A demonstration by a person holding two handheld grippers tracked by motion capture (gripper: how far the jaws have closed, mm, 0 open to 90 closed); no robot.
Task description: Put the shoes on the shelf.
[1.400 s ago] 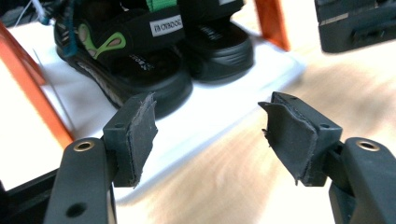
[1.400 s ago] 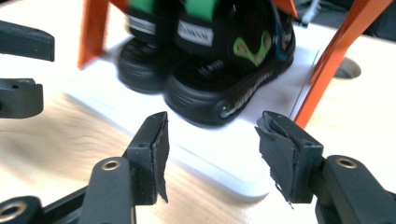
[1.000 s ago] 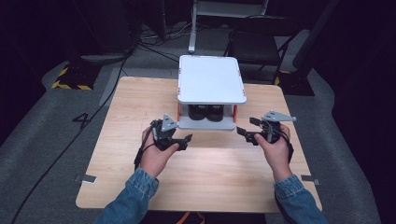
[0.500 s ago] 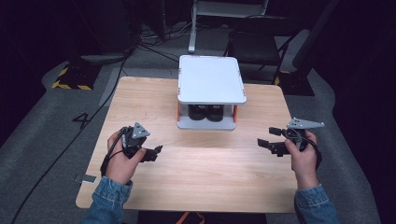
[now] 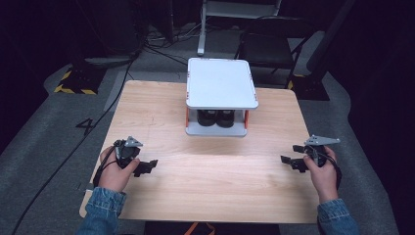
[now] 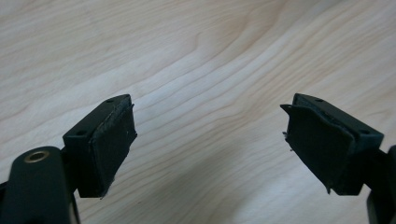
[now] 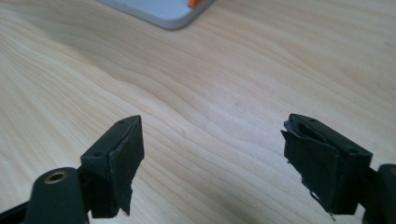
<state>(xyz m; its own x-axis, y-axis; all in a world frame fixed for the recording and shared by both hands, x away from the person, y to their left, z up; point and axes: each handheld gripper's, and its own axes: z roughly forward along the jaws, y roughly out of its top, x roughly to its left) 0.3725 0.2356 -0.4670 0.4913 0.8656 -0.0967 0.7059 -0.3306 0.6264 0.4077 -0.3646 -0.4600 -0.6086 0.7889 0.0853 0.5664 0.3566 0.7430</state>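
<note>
1. Holding left gripper (image 5: 147,167) low over wooden table (image 5: 215,191), near its front-left corner; jaws spread wide, having just been opening, w/ nothing between them.
2. Looking along left gripper (image 6: 210,140) in its own view: pads (image 6: 112,140) well apart, bare wood grain in the gap, no contact w/ anything.
3. Holding right gripper (image 5: 289,160) near table's right edge, jaws pointing inward toward table centre; also spread, nothing pinched.
4. Showing in right gripper view: gripper (image 7: 212,154) open, torn-edged pads (image 7: 310,163) far apart over bare wood; grey corner of the rack's base (image 7: 159,11) w/ an orange post at top of frame, well apart from jaws.
5. Sitting at table's far-centre: two-tier rack (image 5: 221,83), white top shelf on orange posts, grey lower shelf beneath.
6. Resting on lower shelf: dark items (image 5: 216,117), two side by side, tucked under top shelf; too dark to tell what they are.
7. Placing rack vs grippers: ahead of and between the two, roughly midway; well apart from each, no touching.
8. Gripping each tool: left hand (image 5: 113,171) and right hand (image 5: 324,172), denim sleeves entering from bottom edge in high view.
9. Trailing from left gripper: black cable, looping past wrist off table's front-left.
</note>
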